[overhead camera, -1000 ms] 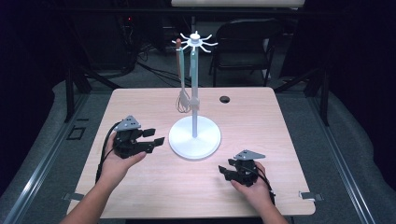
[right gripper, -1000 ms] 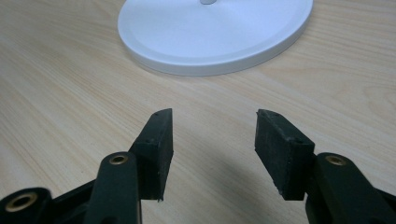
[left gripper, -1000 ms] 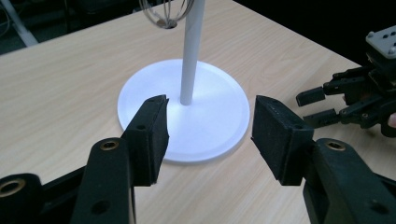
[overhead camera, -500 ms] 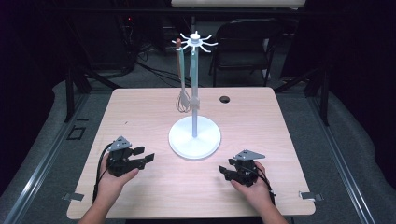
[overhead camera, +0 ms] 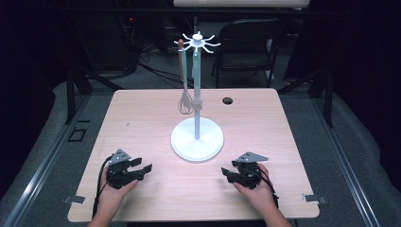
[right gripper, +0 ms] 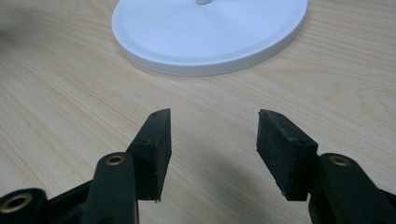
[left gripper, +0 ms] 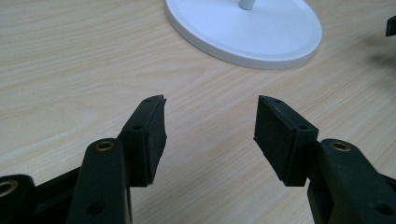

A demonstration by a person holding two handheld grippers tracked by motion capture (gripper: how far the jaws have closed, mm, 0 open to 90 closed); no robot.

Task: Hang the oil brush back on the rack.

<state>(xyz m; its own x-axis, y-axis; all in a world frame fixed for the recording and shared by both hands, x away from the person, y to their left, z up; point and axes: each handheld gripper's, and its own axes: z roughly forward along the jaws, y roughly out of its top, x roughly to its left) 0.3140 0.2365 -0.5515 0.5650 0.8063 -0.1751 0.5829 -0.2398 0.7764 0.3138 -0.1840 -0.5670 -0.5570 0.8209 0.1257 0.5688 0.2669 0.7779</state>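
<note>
A white stand (overhead camera: 196, 139) with a round base, a thin pole and a ring of hooks on top rises from the middle of the wooden table (overhead camera: 142, 118). A whisk (overhead camera: 185, 101) with a brown handle hangs from one hook, left of the pole. My left gripper (overhead camera: 143, 166) rests low at the front left, open and empty, pointing toward the base. In the left gripper view its jaws (left gripper: 211, 105) stand wide over bare wood, the base (left gripper: 247, 32) ahead. My right gripper (overhead camera: 226, 174) sits at the front right, also open with nothing between its jaws (right gripper: 213, 114), facing the base (right gripper: 210, 37).
A small black hole (overhead camera: 227, 100) lies in the tabletop behind the stand to the right. A dark chair (overhead camera: 246, 42) and cables stand beyond the far edge. Metal brackets (overhead camera: 74, 199) stick out at the front corners.
My left gripper has come down and back toward the table's front left, still open. The right gripper has stayed where it was.
</note>
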